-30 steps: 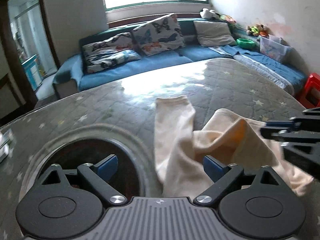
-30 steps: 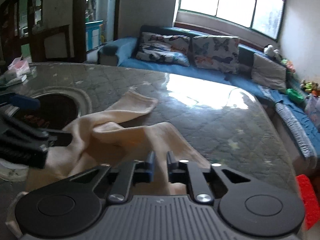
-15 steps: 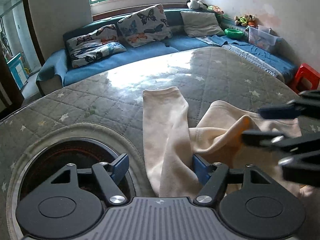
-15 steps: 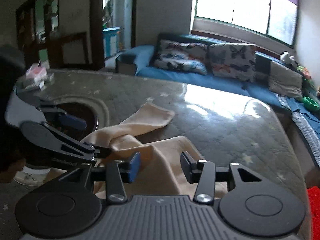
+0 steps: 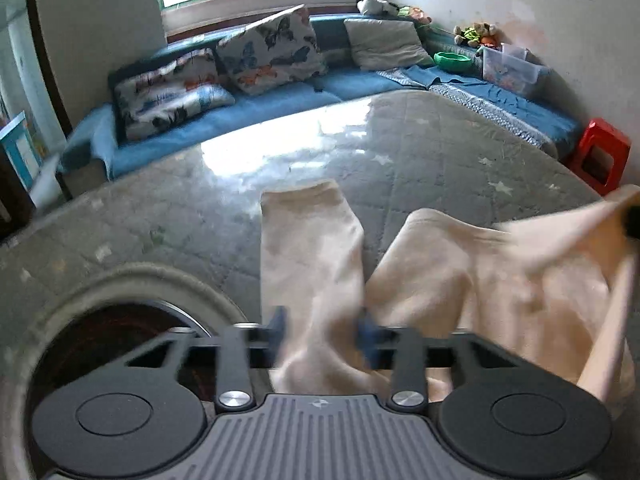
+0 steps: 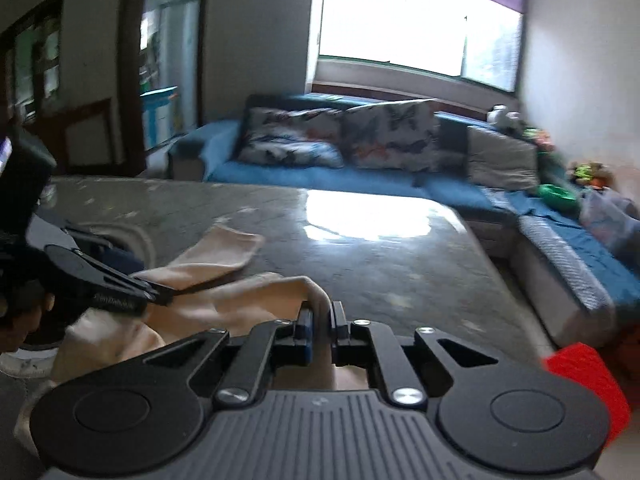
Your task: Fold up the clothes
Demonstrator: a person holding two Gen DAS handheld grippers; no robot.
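A cream garment [image 5: 472, 280] lies crumpled on the grey quilted table [image 5: 420, 168], one sleeve [image 5: 308, 240] stretched away from me. My left gripper [image 5: 322, 334] is closing on the near end of that sleeve, cloth filling the gap between its blue pads. My right gripper [image 6: 320, 320] is shut on a fold of the garment [image 6: 256, 300] and lifts it off the table. In the right wrist view the left gripper [image 6: 120, 288] sits at the left, on the cloth. The right gripper's tip shows at the right edge of the left wrist view [image 5: 632, 224].
A round dark recess [image 5: 112, 344] is set in the table at the near left. A blue sofa [image 5: 280, 96] with butterfly cushions runs behind the table and along the right wall. A red stool [image 5: 600, 156] stands at the right.
The left gripper's jaws narrowed from wide open onto the sleeve. The right gripper opened, then shut on a fold and raised it up and to the right.
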